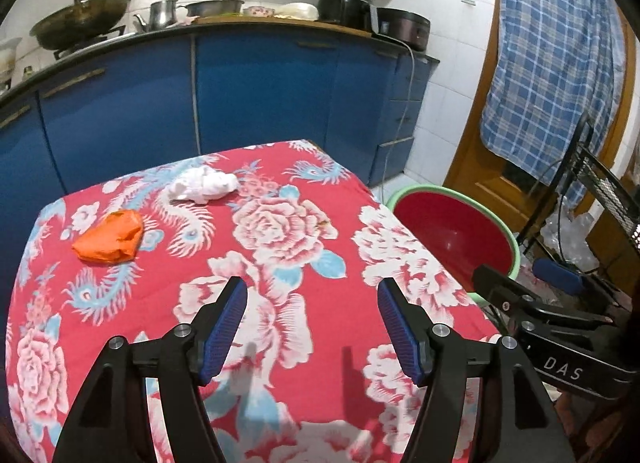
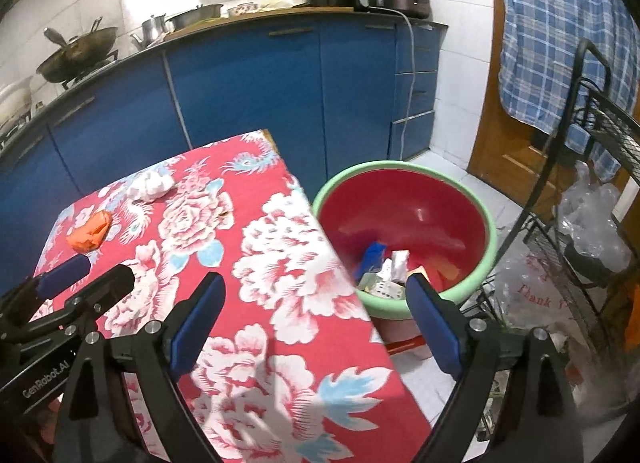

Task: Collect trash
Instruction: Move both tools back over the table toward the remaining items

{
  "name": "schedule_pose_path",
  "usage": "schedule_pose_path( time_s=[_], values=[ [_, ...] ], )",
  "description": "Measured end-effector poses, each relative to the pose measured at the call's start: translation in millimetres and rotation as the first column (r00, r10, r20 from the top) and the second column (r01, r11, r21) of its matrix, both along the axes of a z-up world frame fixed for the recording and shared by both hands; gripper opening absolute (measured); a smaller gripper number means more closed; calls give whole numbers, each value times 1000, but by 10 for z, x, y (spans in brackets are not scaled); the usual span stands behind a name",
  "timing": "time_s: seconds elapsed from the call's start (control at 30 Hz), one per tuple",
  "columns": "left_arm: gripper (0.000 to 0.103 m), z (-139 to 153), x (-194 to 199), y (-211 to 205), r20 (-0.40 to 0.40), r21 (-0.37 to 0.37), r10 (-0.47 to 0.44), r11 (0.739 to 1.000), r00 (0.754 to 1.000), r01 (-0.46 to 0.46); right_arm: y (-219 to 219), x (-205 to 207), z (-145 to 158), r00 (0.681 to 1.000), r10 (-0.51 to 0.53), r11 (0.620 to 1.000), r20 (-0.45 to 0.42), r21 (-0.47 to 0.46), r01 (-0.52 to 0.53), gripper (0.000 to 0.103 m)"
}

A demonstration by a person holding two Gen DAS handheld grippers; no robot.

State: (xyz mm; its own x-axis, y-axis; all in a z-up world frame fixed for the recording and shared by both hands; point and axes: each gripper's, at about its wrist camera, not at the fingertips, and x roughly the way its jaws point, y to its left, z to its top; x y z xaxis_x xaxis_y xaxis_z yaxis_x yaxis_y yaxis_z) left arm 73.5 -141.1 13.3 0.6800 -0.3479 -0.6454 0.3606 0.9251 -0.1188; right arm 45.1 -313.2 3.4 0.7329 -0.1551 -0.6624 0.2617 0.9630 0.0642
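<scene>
A crumpled orange wrapper (image 1: 110,239) (image 2: 90,233) and a wad of white tissue (image 1: 202,185) (image 2: 150,185) lie at the far left of the table, on its red flowered cloth (image 1: 288,263). My left gripper (image 1: 313,287) hovers open over the middle of the cloth with nothing between its blue pads. My right gripper (image 2: 315,281) is open and empty above the table's right edge. Its right finger hangs over the red basin with a green rim (image 2: 400,167) (image 1: 416,193) on the floor. Several scraps of trash (image 2: 382,267) lie in the basin.
Blue kitchen cabinets (image 1: 260,95) with pots and appliances on the counter run behind the table. A black wire rack (image 2: 592,167) with plastic bags (image 2: 532,287) stands right of the basin. A checked cloth (image 1: 552,55) hangs on a wooden door.
</scene>
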Motion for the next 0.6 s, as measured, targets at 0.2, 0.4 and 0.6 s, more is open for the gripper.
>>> schedule_pose_path(
  time_s=[0.2, 0.4, 0.6],
  values=[
    [70, -56, 19, 215, -11, 7, 46, 999, 999, -46, 190, 103, -22, 998, 57, 998, -2, 4, -57, 91],
    [70, -119, 43, 529, -32, 1, 126, 992, 992, -126, 464, 232, -68, 992, 125, 992, -6, 7, -125, 91],
    [70, -152, 29, 925, -37, 18, 225, 974, 974, -224, 756, 409, -150, 981, 190, 982, -22, 17, -190, 91]
  ],
)
